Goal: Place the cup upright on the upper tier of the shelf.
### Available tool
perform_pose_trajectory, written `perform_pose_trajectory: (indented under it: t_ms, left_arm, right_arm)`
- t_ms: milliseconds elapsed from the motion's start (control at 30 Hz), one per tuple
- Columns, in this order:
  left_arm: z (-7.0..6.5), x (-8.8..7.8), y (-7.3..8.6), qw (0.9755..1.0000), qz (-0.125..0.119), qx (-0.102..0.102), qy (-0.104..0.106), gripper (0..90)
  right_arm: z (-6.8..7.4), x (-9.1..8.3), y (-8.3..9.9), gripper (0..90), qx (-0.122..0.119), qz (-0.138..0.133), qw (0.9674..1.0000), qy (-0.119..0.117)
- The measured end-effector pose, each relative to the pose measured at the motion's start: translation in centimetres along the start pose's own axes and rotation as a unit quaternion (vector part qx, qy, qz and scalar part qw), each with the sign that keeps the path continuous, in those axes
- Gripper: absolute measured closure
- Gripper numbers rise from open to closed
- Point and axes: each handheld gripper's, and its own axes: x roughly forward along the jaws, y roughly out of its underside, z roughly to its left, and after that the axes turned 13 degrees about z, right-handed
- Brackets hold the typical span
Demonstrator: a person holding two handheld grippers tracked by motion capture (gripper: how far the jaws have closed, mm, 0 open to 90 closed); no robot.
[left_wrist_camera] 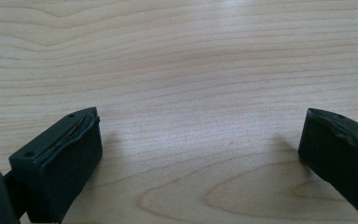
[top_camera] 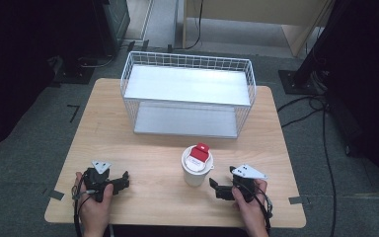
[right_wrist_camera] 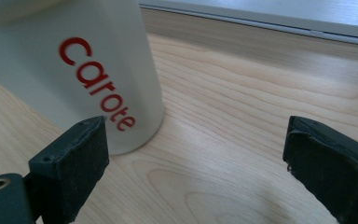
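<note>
Right claw released beside the white cup, left claw released over bare table.

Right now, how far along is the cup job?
Nothing looks done: the white cup stands upright on the table in front of the wire rack. In hand: the right gripper is open beside the cup, not gripping it. Left gripper is open over bare wood. Grasping and moving remain.

black grippers, grey three-cornered plates
</note>
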Motion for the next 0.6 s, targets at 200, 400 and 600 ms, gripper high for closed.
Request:
perform_pose_trajectory:
  t_ms: [200, 400, 600]
  left_arm:
    - [0.0, 0.0, 0.0, 1.0000, 0.000, 0.001, 0.000, 0.0]
    - [0.0, 0.0, 0.0, 1.0000, 0.000, 0.001, 0.000, 0.0]
    - [0.0, 0.0, 0.0, 1.0000, 0.000, 0.001, 0.001, 0.0]
  right_arm:
    - [0.6, -0.1, -0.4, 15.0, 0.000, -0.016, 0.9998, -0.007]
    - [1.4, -0.5, -0.9, 14.8, -0.003, -0.028, 0.9995, -0.017]
    - [1.8, -0.7, -1.0, 14.3, -0.013, -0.020, 0.9995, -0.019]
